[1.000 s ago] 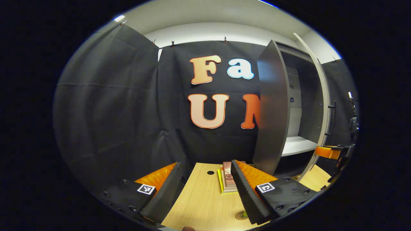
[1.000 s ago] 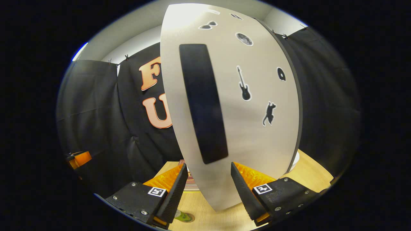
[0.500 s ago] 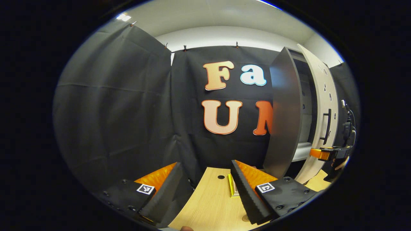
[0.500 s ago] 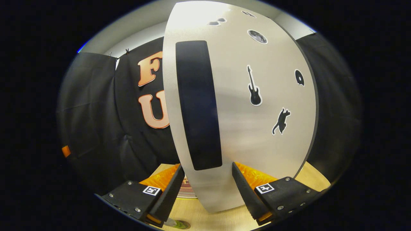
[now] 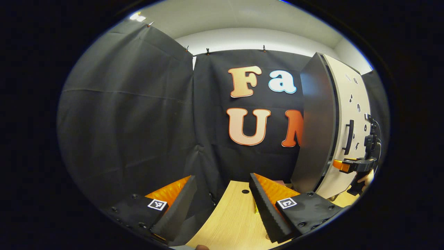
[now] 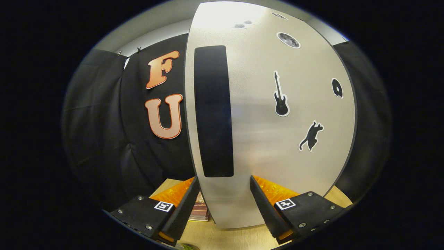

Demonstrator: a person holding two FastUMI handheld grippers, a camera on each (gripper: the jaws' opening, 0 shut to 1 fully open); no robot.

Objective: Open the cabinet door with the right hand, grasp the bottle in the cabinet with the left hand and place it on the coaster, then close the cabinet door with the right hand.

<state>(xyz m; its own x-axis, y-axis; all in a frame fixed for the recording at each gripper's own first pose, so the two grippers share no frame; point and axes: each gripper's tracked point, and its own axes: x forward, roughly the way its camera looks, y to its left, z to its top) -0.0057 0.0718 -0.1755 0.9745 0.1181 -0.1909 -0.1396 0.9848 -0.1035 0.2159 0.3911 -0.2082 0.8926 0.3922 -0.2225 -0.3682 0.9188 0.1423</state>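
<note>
Cabinet door [image 6: 263, 139] dead ahead of my right gripper [image 6: 223, 205], jaws spread empty; upright handle [image 6: 213, 111] just above them.

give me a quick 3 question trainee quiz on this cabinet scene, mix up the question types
1. True or false: the cabinet door stands wide open, at a right angle to the cabinet.
2. Multiple choice: which sticker is on the door's front? A) guitar B) bicycle C) umbrella
3. Fill in: in the right gripper view, the right gripper has its fingers spread apart, just under the door's black ______.

Key: 1 false, it is almost shut; 2 A; 3 handle
</note>
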